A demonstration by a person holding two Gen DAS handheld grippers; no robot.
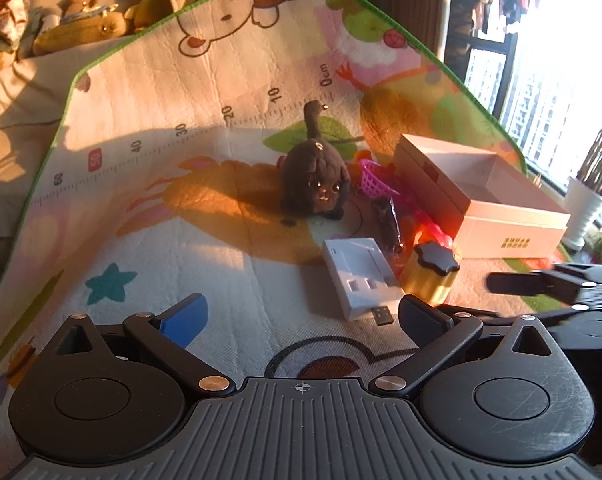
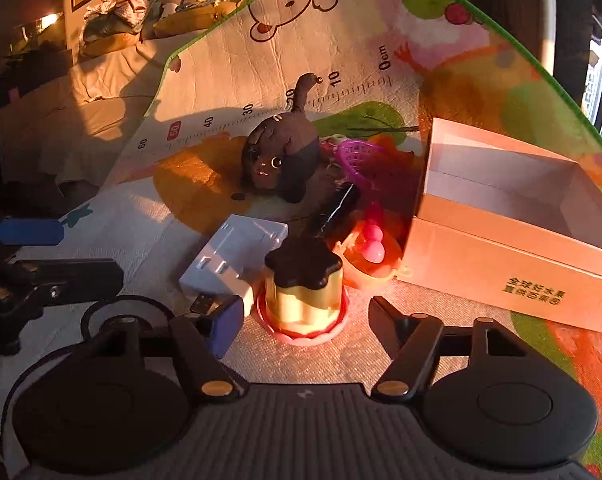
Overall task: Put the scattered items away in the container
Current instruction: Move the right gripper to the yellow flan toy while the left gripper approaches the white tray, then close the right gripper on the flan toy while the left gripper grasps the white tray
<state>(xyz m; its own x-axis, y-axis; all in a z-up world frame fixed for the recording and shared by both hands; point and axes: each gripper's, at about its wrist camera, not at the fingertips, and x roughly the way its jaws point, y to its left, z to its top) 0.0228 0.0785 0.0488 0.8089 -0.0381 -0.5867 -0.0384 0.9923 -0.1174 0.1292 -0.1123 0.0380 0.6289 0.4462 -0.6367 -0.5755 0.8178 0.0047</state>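
A: Where do the scattered things lie?

B: On the play mat (image 1: pixel 149 92), bunched toward its right edge. The white box (image 2: pixel 501 248) sits there, uncovered, with only its bare inside in view. Just beside its near corner stands the pudding toy (image 2: pixel 305 288), yellow with a dark top, on a pink base. The white charger (image 2: pixel 237 256) lies touching it on the left.

A: And the plush cat (image 1: pixel 315 176)?

B: Further in, near the printed ruler, beside a purple basket (image 2: pixel 357 160) and a dark tube (image 2: pixel 337 208). An orange toy (image 2: pixel 371 252) lies against the box wall.

A: The claws?

B: The left gripper (image 1: pixel 301 312) is spread wide, nothing between its fingers, the charger's plug just ahead. The right gripper (image 2: pixel 305 320) is parted too, the pudding toy just ahead between its tips, not pinched.
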